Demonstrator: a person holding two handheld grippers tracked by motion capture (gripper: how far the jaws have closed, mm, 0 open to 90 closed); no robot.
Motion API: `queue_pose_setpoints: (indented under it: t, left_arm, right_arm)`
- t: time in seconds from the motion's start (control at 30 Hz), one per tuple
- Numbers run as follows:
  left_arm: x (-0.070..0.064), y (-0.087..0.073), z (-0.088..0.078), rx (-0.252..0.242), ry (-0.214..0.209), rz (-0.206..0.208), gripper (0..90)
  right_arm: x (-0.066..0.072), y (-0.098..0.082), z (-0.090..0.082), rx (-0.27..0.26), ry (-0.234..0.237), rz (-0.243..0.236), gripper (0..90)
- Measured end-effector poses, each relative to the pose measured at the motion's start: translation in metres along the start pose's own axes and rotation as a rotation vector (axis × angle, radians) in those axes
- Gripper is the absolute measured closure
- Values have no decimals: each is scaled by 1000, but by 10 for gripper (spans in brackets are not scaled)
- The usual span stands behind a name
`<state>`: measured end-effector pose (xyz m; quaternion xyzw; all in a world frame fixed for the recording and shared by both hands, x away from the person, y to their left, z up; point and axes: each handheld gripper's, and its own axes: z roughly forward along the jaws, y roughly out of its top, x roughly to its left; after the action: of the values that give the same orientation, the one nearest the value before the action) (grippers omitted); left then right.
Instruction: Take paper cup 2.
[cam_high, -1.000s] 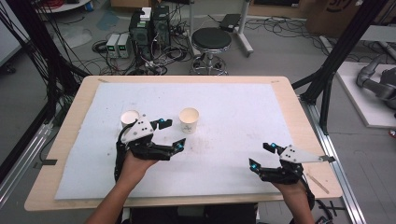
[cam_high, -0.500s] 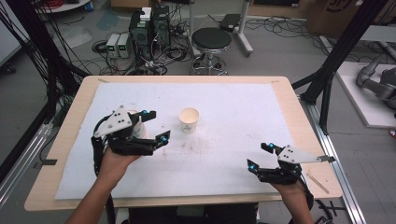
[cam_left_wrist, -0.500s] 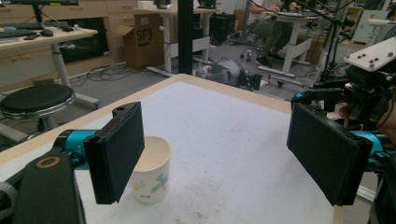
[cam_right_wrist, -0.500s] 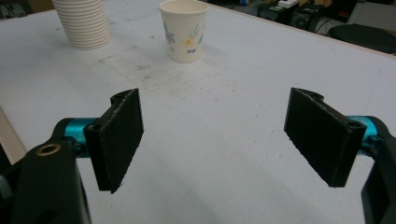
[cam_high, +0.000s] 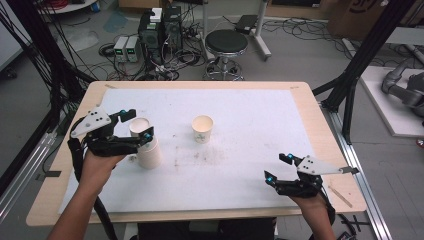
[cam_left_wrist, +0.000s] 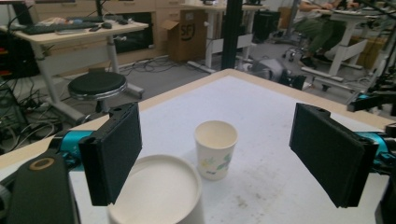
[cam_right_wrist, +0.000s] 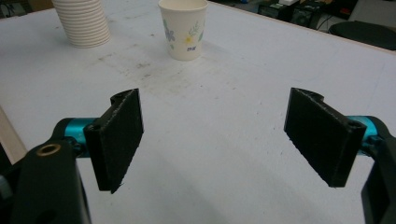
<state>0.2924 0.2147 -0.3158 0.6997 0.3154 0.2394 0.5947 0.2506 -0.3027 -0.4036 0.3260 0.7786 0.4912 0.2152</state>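
Note:
A tall stack of white paper cups (cam_high: 149, 152) stands at the left of the white mat (cam_high: 250, 130). My left gripper (cam_high: 139, 125) hovers at its top, and the jaws have just been opening. In the left gripper view the stack's top rim (cam_left_wrist: 159, 186) lies low between the wide-apart jaws, beside the left pad (cam_left_wrist: 116, 154), and the right pad is far from it. A single flowered paper cup (cam_high: 202, 128) (cam_left_wrist: 215, 148) stands upright mid-table. My right gripper (cam_high: 278, 167) (cam_right_wrist: 215, 135) rests near the front right, open with nothing in it. The stack (cam_right_wrist: 83, 21) and the cup (cam_right_wrist: 183, 25) lie far ahead of it.
The mat covers a wooden table (cam_high: 320, 125) and has dirty smudges (cam_high: 192, 157) in front of the single cup. A thin wooden stick (cam_high: 342, 196) lies by the right front edge. A stool (cam_high: 226, 45) and electronics boxes (cam_high: 160, 27) stand on the floor beyond the far edge.
My left hand has moved left and up, from the right of the cup stack to its top. The right gripper, the stack and the single cup stayed put.

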Motion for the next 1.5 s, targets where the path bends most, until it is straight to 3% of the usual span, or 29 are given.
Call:
queue_pose_setpoints:
  t: [0.2,0.37,0.6,0.8,0.87,1.1,1.5]
  left_arm:
    - [14,-9,5,45,57,-26,168]
    - [19,-15,11,76,34,-49,168]
    - [27,-26,14,113,48,-82,187]
    - [31,-32,14,126,21,-100,281]
    - [31,-33,14,122,15,-91,331]
    - [29,-30,13,107,17,-84,336]
    - [25,-2,-1,13,-1,-74,341]
  right_arm:
    - [1,0,0,3,3,-1,202]
    - [1,0,0,4,3,2,202]
    - [1,-1,1,8,7,1,202]
    - [1,-1,2,14,11,1,202]
    - [2,-1,2,16,12,2,202]
    - [2,-1,3,16,15,1,202]
    - [3,0,3,14,16,6,202]
